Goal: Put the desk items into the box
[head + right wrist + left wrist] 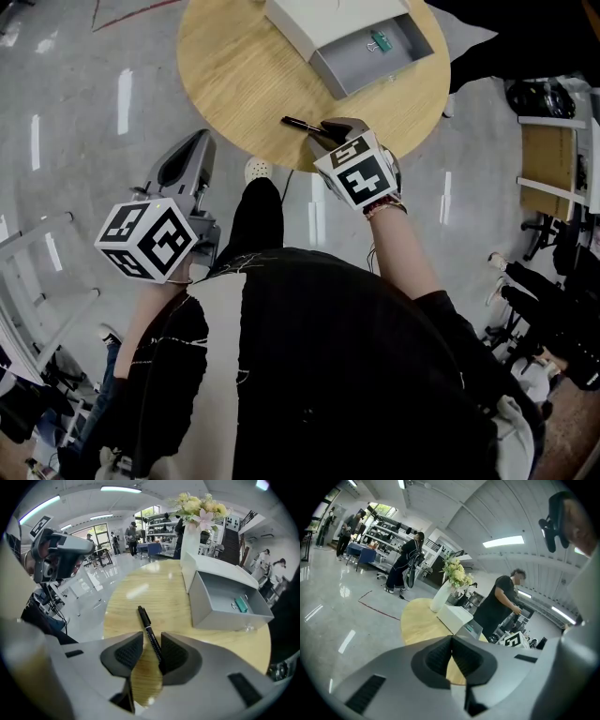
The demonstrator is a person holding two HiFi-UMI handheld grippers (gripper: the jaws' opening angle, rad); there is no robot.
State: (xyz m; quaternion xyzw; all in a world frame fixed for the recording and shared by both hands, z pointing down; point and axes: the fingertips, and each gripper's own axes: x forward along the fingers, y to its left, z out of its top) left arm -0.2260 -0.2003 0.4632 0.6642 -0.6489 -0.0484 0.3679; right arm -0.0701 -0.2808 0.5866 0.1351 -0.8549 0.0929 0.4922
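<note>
A black pen (302, 124) lies near the front edge of the round wooden table (234, 75). My right gripper (328, 131) points steeply down over the pen's near end. In the right gripper view the pen (145, 620) runs between the jaws of that gripper (151, 645), close against the right pad, with a gap at the left pad. The grey box (375, 75) stands open at the table's far side with a green binder clip (380, 42) inside. My left gripper (192, 145) hangs over the floor left of the table, its jaws (451, 641) shut and empty.
A white case (328, 19) sits behind the grey box. A white vase (190, 541) with flowers stands behind it. Office chairs (553, 309) crowd the right side, and a metal rack (37, 281) stands at the left. Several people stand in the background.
</note>
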